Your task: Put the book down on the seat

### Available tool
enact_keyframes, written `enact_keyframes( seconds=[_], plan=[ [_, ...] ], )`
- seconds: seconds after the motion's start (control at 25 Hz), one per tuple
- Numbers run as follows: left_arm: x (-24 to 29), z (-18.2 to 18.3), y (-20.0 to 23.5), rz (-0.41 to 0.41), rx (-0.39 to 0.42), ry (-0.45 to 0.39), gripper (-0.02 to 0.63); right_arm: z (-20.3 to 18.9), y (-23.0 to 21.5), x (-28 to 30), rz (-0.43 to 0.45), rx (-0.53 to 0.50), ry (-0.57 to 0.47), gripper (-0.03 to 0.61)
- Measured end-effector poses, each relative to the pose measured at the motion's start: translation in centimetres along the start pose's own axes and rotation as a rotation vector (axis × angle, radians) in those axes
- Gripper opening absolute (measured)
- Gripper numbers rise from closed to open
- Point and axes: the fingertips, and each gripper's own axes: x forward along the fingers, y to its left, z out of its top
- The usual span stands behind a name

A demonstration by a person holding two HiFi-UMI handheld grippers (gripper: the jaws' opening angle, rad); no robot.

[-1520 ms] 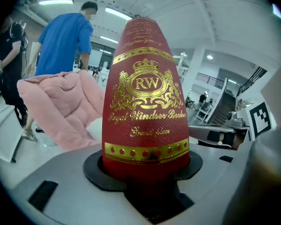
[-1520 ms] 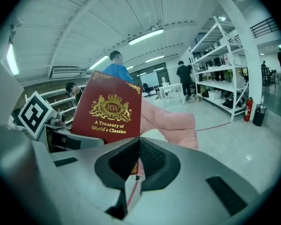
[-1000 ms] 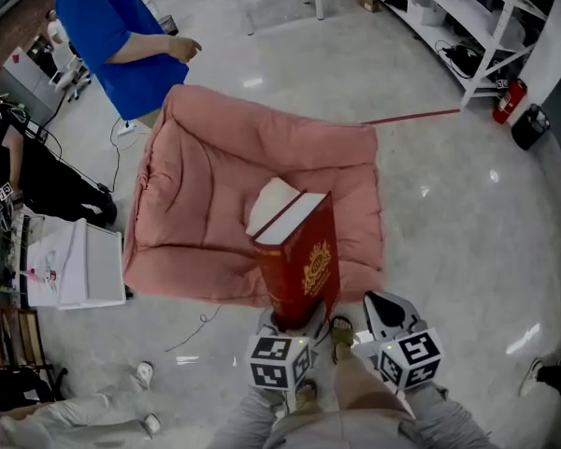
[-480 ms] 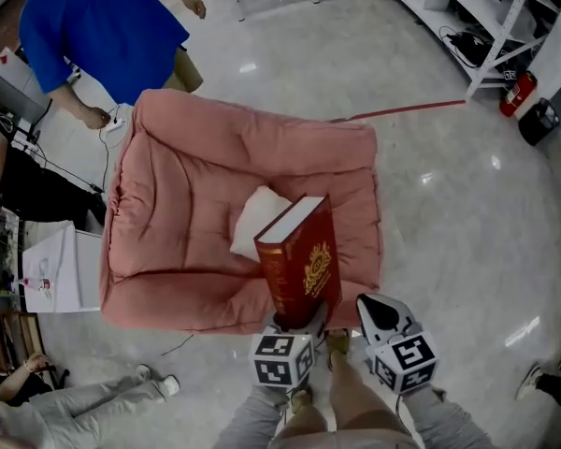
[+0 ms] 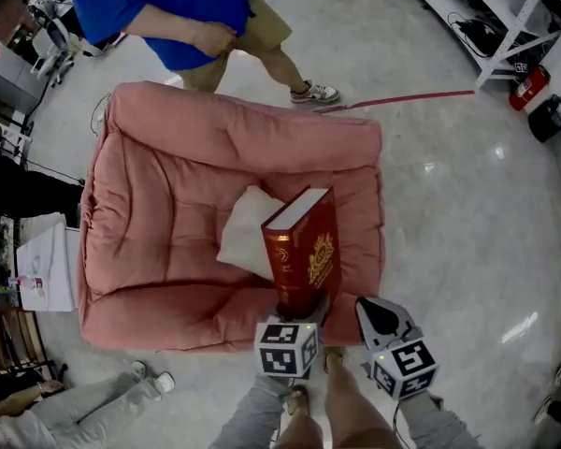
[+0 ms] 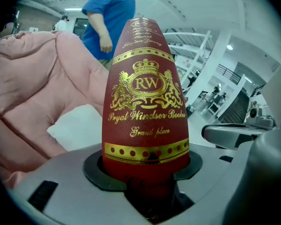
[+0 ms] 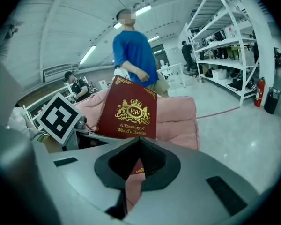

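Observation:
A thick red book [image 5: 302,248] with gold lettering stands upright over the front right part of the pink cushioned seat [image 5: 159,185]. My left gripper [image 5: 297,312] is shut on the book's lower end; in the left gripper view its spine [image 6: 145,107] fills the gap between the jaws. A white pillow [image 5: 242,235] lies on the seat just left of the book. My right gripper [image 5: 381,318] hangs to the right of the book, shut and holding nothing. The right gripper view shows the book's front cover [image 7: 129,111] ahead of it.
A person in a blue shirt [image 5: 164,7] stands just behind the seat. White shelving [image 5: 505,26] and a red fire extinguisher [image 5: 528,87] are at the far right. White papers [image 5: 42,267] lie left of the seat, and someone's legs [image 5: 47,414] at the bottom left.
The person in blue walked from the left to behind the seat. The seat now lies lower and nearer in the view. The book stays upright in my left gripper.

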Motion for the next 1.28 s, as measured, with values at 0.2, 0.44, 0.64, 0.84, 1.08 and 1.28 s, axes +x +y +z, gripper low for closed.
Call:
enact_keyframes(
  seconds=[0.2, 0.44, 0.64, 0.84, 1.08, 1.28],
  plan=[
    [3.3, -0.9, 0.9, 0.003, -0.032, 0.04, 0.245, -0.8, -1.6, 1.2, -0.009, 0.021, 0.018, 0.006],
    [7.2, -1.6, 2.3, 0.012, -0.058, 0.09, 0.245, -2.4, -2.7, 2.5, -0.014, 0.045, 0.044, 0.005],
    [9.9, -2.3, 3.1, 0.016, -0.055, 0.135, 0.245, -3.8, -3.2, 3.4, -0.01, 0.067, 0.06, 0.005],
    [12.3, -3.6, 4.2, 0.019, -0.042, 0.208, 0.247, -4.2, -3.7, 3.8, -0.018, 0.081, 0.058, 0.005],
    [14.2, -4.8, 5.1, 0.008, -0.044, 0.283, 0.25, -4.9, -4.1, 3.4, -0.037, 0.092, 0.062, 0.005],
    [14.1, -4.7, 5.1, 0.03, 0.027, 0.298, 0.291, -5.1, -3.5, 3.0, -0.032, 0.09, 0.069, 0.005]
  ],
)
